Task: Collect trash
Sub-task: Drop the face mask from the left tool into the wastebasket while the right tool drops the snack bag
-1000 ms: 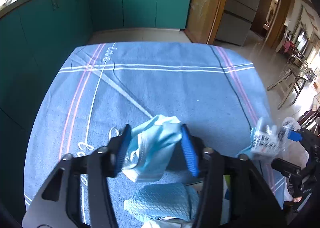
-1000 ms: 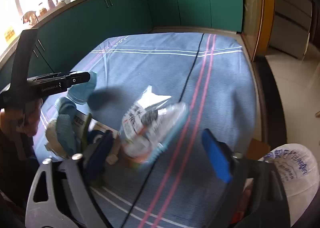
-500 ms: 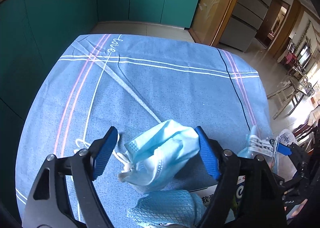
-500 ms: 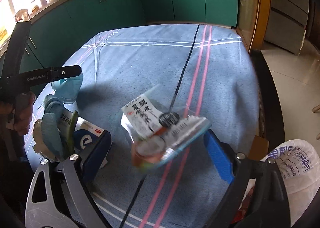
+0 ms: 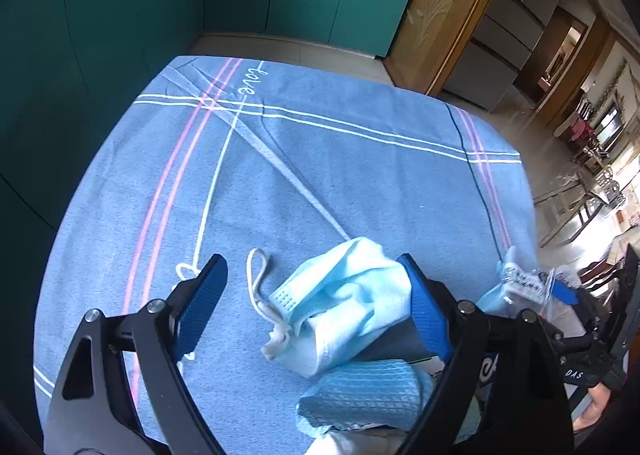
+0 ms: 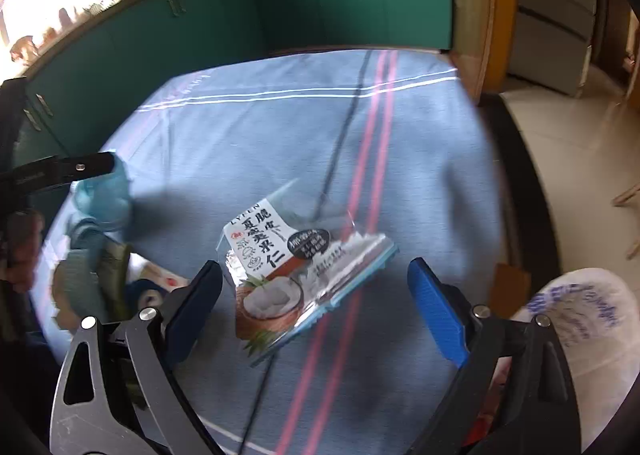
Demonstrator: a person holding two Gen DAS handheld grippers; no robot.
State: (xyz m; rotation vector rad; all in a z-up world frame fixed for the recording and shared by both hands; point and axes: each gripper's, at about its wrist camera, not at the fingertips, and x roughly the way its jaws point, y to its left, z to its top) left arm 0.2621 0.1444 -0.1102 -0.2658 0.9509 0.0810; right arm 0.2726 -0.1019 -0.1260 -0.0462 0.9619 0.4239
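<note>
My left hand-held gripper (image 5: 316, 303) has just been opening and now stands released; the crumpled blue face mask (image 5: 344, 303) lies between its jaws on the blue striped cloth (image 5: 320, 175) covering the desk, leaning against the right pad, clear of the left. My right hand-held gripper (image 6: 316, 307) is also spread wide, grasping nothing; the snack wrapper (image 6: 296, 267) sits between its fingers, touching neither. A white bag (image 6: 584, 319) sits at lower right.
</note>
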